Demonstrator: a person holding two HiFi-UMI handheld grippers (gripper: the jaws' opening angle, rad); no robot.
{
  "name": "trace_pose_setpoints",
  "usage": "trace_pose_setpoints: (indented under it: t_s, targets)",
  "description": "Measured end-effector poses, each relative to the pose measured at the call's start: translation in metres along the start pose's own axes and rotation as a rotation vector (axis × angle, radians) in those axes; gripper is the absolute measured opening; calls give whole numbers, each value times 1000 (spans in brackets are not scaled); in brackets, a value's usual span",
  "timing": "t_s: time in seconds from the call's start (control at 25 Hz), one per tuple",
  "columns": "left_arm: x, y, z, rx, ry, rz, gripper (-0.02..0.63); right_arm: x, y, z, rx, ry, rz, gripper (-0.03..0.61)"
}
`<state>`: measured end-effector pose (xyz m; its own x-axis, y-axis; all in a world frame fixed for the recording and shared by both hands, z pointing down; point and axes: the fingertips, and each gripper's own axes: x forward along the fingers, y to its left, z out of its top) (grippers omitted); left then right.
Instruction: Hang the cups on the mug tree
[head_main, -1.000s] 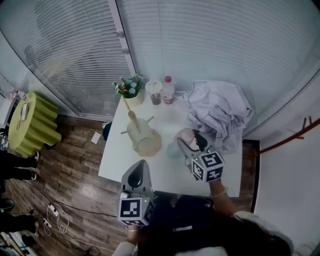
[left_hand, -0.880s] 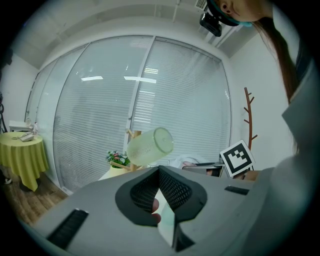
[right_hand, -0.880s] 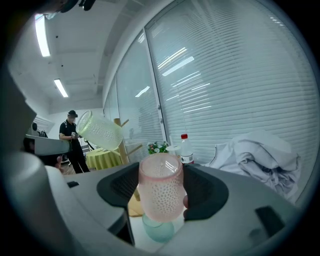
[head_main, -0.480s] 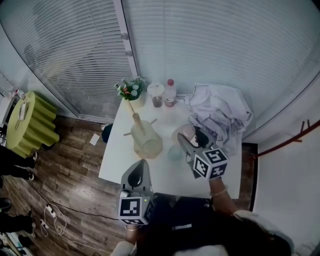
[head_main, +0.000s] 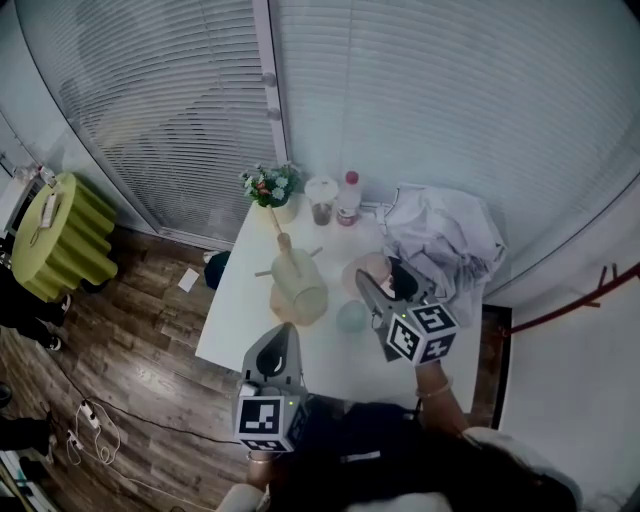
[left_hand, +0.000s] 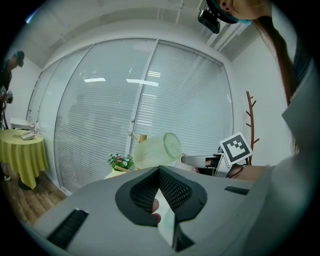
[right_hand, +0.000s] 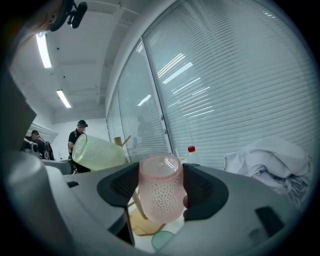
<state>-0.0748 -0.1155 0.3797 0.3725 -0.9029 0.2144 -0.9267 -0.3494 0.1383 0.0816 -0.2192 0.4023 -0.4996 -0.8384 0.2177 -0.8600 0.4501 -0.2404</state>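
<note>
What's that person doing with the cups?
A person with a gripper in each hand is hanging cups on a mug tree. The right gripper holds a pink cup above the table. A yellow-green cup already hangs on the tree, a teal cup sits on the table, and the left gripper is shut, empty.

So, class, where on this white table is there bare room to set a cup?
Left strip of the white table, beside the wooden mug tree; crowded at the back by the flower pot, right by the crumpled white cloth.

pink cup, bumpy dots all over; pale green cup, same dots; teal cup; worktop white; bottle cap red
</note>
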Motion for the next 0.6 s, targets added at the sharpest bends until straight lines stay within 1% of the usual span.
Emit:
trace_pose_setpoints:
  t_s: [0.2, 0.4, 0.6]
  targets:
    - [-2, 7, 2, 4, -19, 15, 2, 3, 2, 8, 53, -31, 21, 282]
    - [-5, 11, 3, -6, -13, 25, 2, 6, 4, 15, 111, -68, 37, 282]
    - [-5, 16, 2, 2, -21, 35, 2, 9, 4, 17, 147, -89, 49, 281]
